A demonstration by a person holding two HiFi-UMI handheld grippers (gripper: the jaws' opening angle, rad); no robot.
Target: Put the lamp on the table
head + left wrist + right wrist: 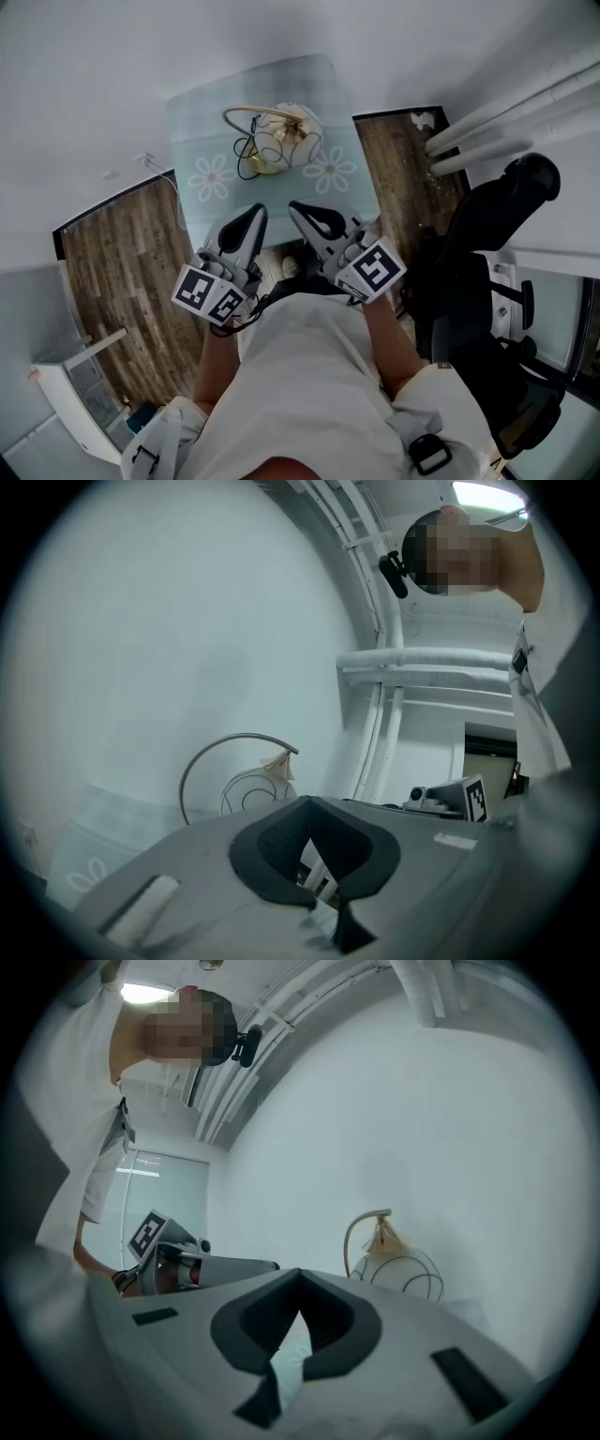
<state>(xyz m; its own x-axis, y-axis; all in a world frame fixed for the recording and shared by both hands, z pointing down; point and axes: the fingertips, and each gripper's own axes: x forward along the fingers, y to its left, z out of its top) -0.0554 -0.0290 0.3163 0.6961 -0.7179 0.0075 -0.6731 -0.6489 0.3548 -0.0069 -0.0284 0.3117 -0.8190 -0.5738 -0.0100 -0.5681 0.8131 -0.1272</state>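
Standing on the pale flowered table [202,122]: gold arched lamp with white round shade [278,141] (black cord [246,157] attached); left gripper [254,212] and right gripper [296,208] closed, empty.

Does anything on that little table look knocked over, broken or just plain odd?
Nothing much. The gold arched lamp with a white globe shade stands upright on the pale blue flowered tablecloth; only its black cord lies in a loose tangle beside the base.
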